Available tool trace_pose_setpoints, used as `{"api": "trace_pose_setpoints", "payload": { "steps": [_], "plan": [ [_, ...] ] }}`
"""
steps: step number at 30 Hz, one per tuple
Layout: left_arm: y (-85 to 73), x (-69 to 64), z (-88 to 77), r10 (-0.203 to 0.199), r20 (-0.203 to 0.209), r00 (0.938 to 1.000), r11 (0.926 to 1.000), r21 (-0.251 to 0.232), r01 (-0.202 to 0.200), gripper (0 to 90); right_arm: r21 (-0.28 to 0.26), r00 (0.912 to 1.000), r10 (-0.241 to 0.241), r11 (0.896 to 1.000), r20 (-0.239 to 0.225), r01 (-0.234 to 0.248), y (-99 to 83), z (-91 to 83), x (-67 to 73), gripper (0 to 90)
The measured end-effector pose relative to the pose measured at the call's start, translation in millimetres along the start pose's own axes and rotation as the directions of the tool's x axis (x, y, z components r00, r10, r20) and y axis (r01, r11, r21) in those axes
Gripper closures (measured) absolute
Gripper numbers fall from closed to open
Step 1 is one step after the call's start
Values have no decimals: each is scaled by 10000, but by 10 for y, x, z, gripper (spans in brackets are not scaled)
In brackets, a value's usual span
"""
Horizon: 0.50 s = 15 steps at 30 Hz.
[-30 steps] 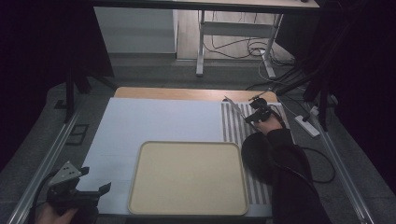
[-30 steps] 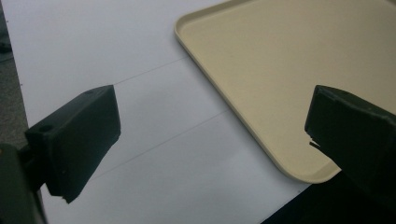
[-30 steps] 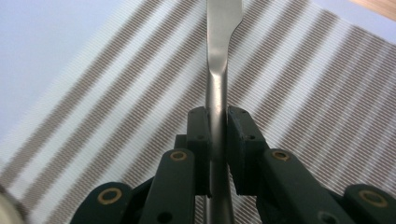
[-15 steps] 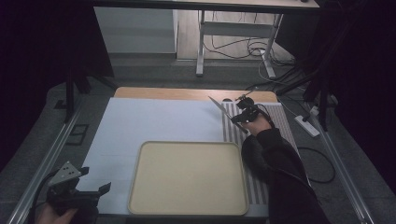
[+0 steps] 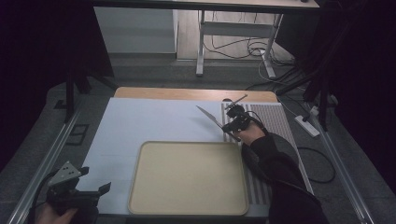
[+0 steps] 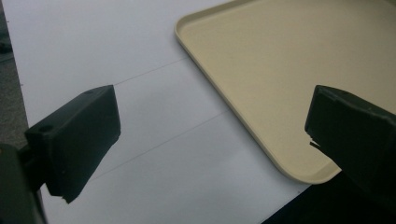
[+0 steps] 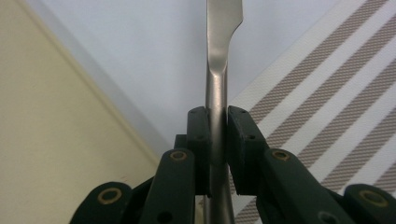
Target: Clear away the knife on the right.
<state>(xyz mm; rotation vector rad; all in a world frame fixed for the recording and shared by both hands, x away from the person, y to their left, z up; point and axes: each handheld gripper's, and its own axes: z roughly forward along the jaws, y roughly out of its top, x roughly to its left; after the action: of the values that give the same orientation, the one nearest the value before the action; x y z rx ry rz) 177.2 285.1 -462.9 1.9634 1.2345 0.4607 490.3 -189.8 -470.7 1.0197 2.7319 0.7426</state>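
The right gripper (image 7: 217, 123) is clenched on a metal knife (image 7: 219, 51), its two pads pressed flat against the handle just below where the handle narrows into the blade. In the high view this gripper (image 5: 232, 122) carries the knife (image 5: 208, 116) in the air above the far right part of the table, over the seam between the white sheet (image 5: 140, 126) and the striped mat (image 5: 280, 135), with the blade pointing toward the left and just beyond the far right corner of the tray (image 5: 154, 205). The knife appears to be a single piece of polished steel: stiff, thin, moderately light, and slippery against the pads. A grip on the flat faces of the handle, as shown, resists rotation; a grip on the narrow edges would probably let it pivot. The blade end is the hazard and should not be gripped. Because the blade extends well past the pads, it will likely tip downward if pressure is relaxed. The left gripper (image 5: 81, 193) rests released at the near left table edge, its jaws wide apart over the sheet (image 6: 154, 140) beside the tray (image 6: 261, 135) corner.
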Motion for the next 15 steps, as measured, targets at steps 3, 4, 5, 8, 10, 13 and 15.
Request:
{"api": "trace_pose_setpoints", "payload": {
  "steps": [3,4,5,8,10,13,15],
  "plan": [
    [0,0,1,6,1,10000,10000,-1,-6,32,66,9999,-141,9999,-21,141,-23,-12,105,802],
    [0,1,0,-2,1,10000,10000,-5,2,32,73,9998,-192,9998,-36,192,-33,-19,140,802],
    [0,1,0,-2,1,10000,10000,-5,2,32,73,9998,-192,9998,-36,192,-33,-19,140,802],
    [-1,3,-1,-19,5,10000,10000,-18,19,32,103,9994,-340,9994,-101,341,-73,-45,248,802],
    [0,1,0,-9,1,10000,10000,-17,9,32,143,9986,-513,9986,-142,515,-133,-74,354,803],
    [1,1,1,-3,-2,10000,10000,-12,3,32,193,9977,-639,9977,-225,643,-202,-102,460,802],
    [2,1,2,-1,1,10000,10000,-10,1,32,213,9973,-699,9973,-228,704,-225,-109,497,802]
  ]
}}
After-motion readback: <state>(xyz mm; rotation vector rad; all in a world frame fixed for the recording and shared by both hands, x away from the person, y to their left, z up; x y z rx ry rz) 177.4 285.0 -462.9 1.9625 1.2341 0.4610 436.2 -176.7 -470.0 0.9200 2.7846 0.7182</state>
